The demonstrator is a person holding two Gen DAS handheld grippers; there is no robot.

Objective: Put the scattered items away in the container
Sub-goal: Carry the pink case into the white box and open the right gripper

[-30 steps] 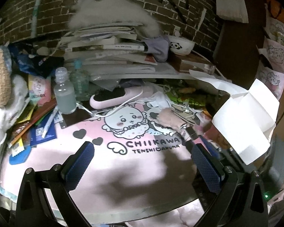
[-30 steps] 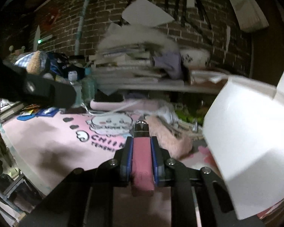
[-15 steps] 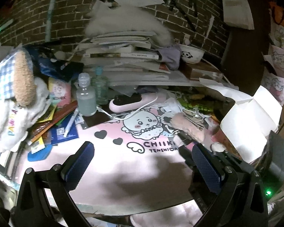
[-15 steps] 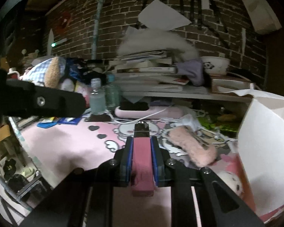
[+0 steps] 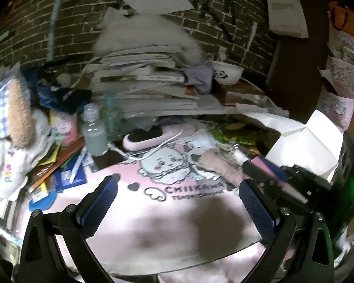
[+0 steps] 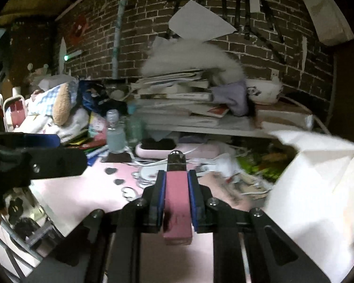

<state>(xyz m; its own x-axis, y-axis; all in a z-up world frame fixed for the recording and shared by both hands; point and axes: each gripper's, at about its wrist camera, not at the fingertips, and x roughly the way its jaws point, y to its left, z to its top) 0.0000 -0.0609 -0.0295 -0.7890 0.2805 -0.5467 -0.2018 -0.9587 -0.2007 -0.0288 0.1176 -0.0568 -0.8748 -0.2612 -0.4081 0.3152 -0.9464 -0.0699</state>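
A pink stick-shaped item (image 6: 177, 198) is clamped tight in the right gripper (image 6: 177, 188), above the pink desk mat (image 5: 153, 212), beside the white box (image 6: 318, 188) at the mat's right edge. Left gripper (image 5: 177, 202) is held wide open, nothing in it.

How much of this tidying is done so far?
Little looks done: I cannot see inside the white box. In hand: the right tongs clamp a pink bar; the left tongs are open, holding nothing. Left: the fluffy pink pouch, clear bottle and pen lie on the mat.
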